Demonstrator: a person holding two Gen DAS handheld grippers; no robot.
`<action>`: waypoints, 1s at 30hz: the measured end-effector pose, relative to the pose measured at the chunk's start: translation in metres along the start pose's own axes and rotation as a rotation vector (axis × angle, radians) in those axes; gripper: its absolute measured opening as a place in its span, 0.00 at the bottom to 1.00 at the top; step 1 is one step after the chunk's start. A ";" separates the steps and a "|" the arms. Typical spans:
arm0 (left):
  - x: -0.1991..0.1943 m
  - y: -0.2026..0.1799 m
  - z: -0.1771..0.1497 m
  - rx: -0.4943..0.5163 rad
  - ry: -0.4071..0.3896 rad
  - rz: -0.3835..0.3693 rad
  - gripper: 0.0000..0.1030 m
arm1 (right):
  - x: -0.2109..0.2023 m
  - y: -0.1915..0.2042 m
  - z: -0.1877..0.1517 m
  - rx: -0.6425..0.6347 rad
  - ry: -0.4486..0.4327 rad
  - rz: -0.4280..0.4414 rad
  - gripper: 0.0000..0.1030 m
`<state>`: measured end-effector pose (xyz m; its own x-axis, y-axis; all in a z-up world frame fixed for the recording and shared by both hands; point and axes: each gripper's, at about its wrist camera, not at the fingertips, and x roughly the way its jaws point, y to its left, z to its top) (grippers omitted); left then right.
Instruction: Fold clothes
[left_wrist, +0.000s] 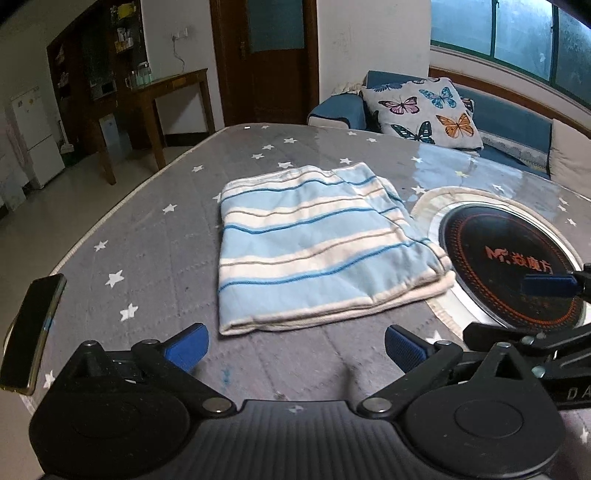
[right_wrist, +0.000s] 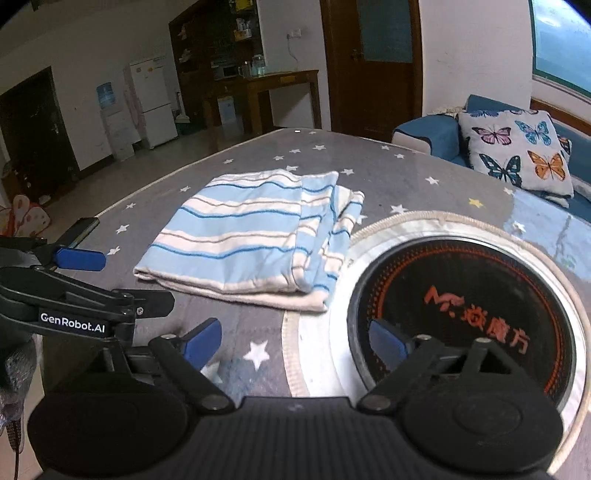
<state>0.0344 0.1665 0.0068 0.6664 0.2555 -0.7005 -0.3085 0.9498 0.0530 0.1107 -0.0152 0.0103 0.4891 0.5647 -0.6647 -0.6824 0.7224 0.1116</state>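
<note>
Folded striped cloth (left_wrist: 321, 243) lies flat on the counter (left_wrist: 147, 236).
My left fingers (left_wrist: 295, 349) and right fingers (right_wrist: 295, 341) both spread wide, gripping nothing.

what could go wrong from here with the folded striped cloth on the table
1. The folded blue-and-white striped cloth lies with one edge over the rim of the round black cooktop set in the table; if that surface is hot, the fabric could scorch.
2. The dark phone sits at the table's edge; a sweep by the open left gripper could knock it off.
3. The open right gripper could snag the loose layers.
</note>
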 end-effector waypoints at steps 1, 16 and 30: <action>-0.002 -0.001 -0.001 -0.002 -0.002 0.001 1.00 | -0.001 0.000 -0.002 0.001 -0.001 -0.002 0.91; -0.016 -0.017 -0.023 -0.015 0.007 0.038 1.00 | -0.024 0.004 -0.022 0.008 -0.032 -0.027 1.00; -0.029 -0.023 -0.033 -0.018 -0.006 0.040 1.00 | -0.035 0.009 -0.035 0.035 -0.047 -0.027 1.00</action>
<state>-0.0002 0.1315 0.0028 0.6575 0.2947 -0.6935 -0.3474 0.9352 0.0680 0.0682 -0.0426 0.0085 0.5330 0.5625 -0.6321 -0.6495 0.7508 0.1204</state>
